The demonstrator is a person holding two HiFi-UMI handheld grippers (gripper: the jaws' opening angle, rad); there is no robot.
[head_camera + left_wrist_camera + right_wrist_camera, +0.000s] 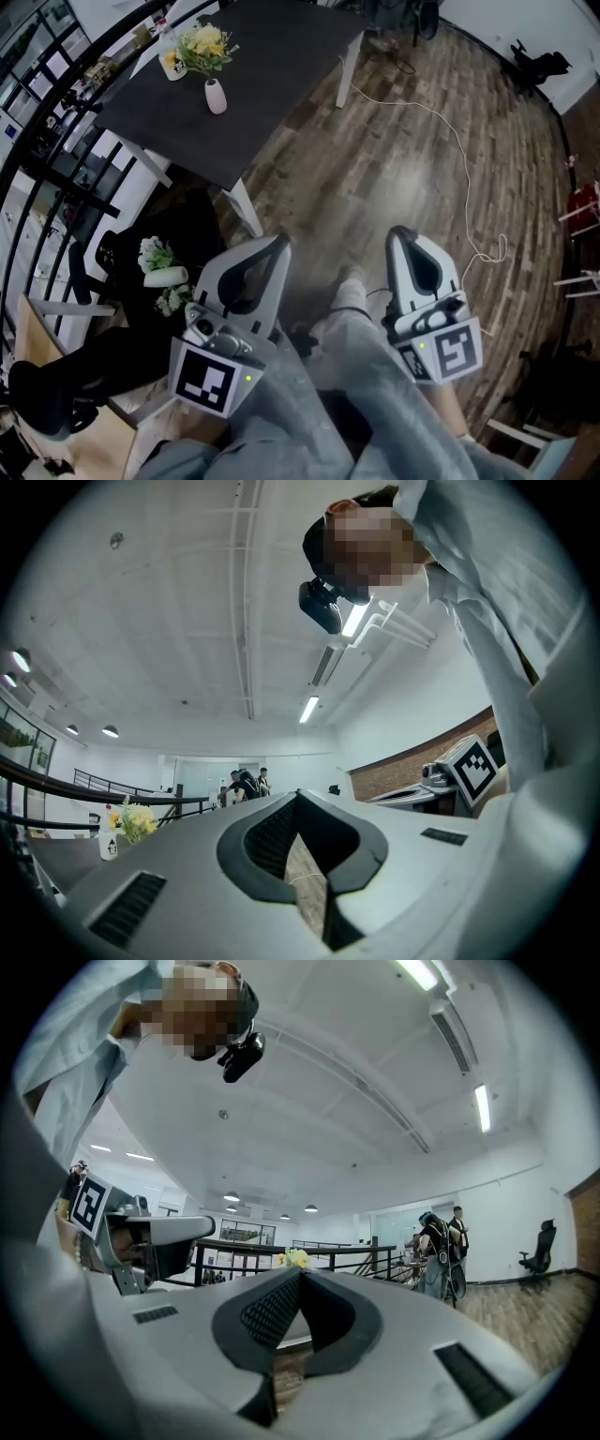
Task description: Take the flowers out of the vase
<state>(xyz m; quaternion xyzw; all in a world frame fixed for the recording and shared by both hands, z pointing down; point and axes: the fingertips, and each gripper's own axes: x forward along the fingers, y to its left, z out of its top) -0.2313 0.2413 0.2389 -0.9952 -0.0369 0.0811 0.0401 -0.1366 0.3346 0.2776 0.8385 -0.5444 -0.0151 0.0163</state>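
A bunch of yellow flowers [204, 45] stands in a vase on the dark table [272, 84] at the far upper left, next to a small white vase [216, 96]. Both grippers are low near the person's legs, far from the table. My left gripper [279, 244] has its jaws meeting at the tips with nothing between them. My right gripper [401, 233] is shut and empty too. The left gripper view has the flowers [137, 821] small at the far left beyond the shut left gripper [298, 795]. The right gripper view shows the flowers [295, 1258] just above the shut right gripper [300, 1272].
White flowers and a white vase [165, 277] lie on a black seat at the left. A black railing [56, 141] runs behind the table. A white cable [459, 159] snakes over the wooden floor. People [441, 1251] stand far off.
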